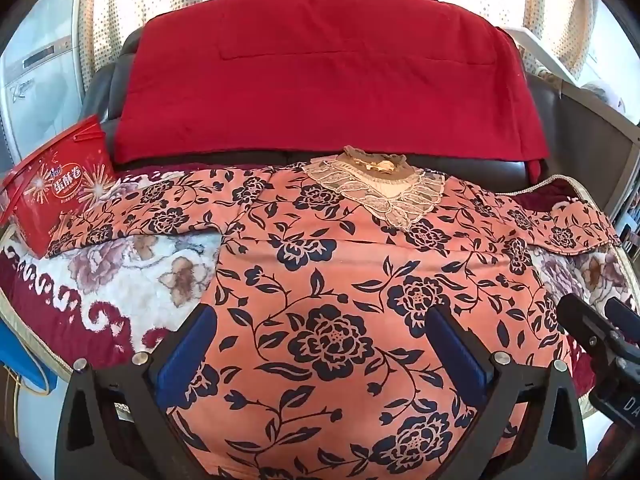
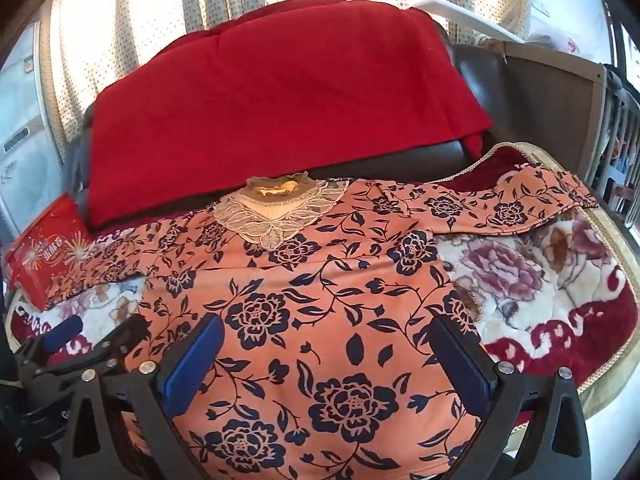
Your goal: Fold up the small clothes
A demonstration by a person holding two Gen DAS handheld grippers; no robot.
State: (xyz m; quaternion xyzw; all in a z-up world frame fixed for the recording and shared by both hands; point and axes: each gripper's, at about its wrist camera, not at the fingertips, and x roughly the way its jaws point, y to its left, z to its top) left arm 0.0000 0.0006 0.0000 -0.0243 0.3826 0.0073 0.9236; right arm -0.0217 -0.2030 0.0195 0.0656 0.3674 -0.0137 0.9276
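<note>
Your left tongs (image 1: pixel 320 344) and right tongs (image 2: pixel 328 356) both hang spread, pinching nothing, above the floral top (image 1: pixel 340 280) lying flat ahead, sleeves out. No fold is started; next you'll likely pinch a sleeve.

the blouse (image 1: pixel 340 280) hem ran off the bottom edge; the red box (image 1: pixel 60 184) hid 1 sleeve end.

Your garment: floral top (image 1: pixel 340 280) | peach-orange with navy flowers and vines, cream lace collar (image 1: pixel 376 188) | unfolded, flat, front up, both sleeves spread sideways | collar at the far end, hem toward you, on the plush blanket (image 2: pixel 560 300).
</note>
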